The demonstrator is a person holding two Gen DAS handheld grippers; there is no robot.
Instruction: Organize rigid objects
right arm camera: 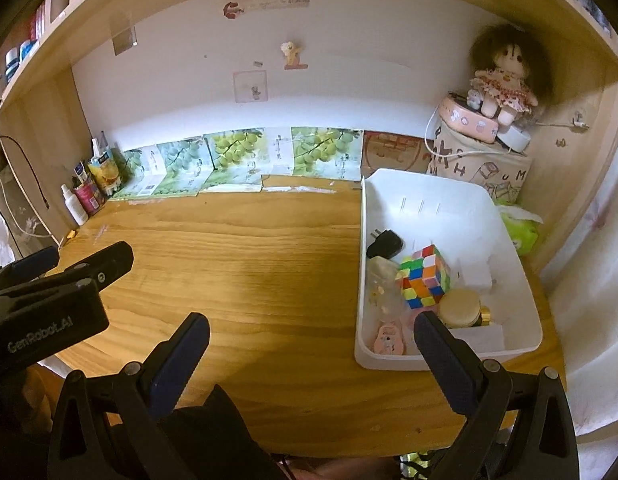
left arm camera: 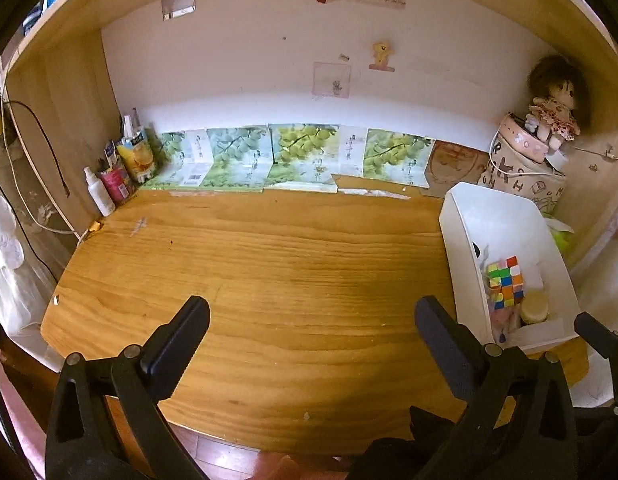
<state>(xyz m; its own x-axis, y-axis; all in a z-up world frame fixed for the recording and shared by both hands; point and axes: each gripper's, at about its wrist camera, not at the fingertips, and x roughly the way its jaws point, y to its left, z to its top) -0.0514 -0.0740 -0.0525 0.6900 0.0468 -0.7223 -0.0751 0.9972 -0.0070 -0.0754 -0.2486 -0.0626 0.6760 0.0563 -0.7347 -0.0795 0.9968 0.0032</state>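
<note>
- Since the rigid objects are being gathered in one container, the Rubik's cube [right arm camera: 423, 278], the black plug adapter [right arm camera: 385, 244], the round yellow-lidded jar [right arm camera: 461, 308] and a small pink item [right arm camera: 389, 338] are all being kept inside the white bin [right arm camera: 449, 196], which is sitting along the right edge of the tabletop [right arm camera: 249, 264].
- Nothing is being held by the left gripper [left arm camera: 313, 322]: its jaws are being kept wide apart above the front edge of the tabletop, just left of the bin.
- Nothing is being gripped by the right gripper [right arm camera: 311, 340] either; its jaws are being held fully spread, with the right finger reaching over the bin's near-left corner.
- By the look of it, sorting is being finished, since no loose item is being seen on the bare wood between the grippers.
- Bottles and a juice carton [right arm camera: 105, 170] are being stored in the back left corner.
- A doll [right arm camera: 503, 80] is being propped on a patterned box [right arm camera: 481, 164] in the back right corner, behind the bin, with a green tissue pack [right arm camera: 521, 226] wedged beside the bin's right wall.
- No obstacle is being presented across the middle of the tabletop.
</note>
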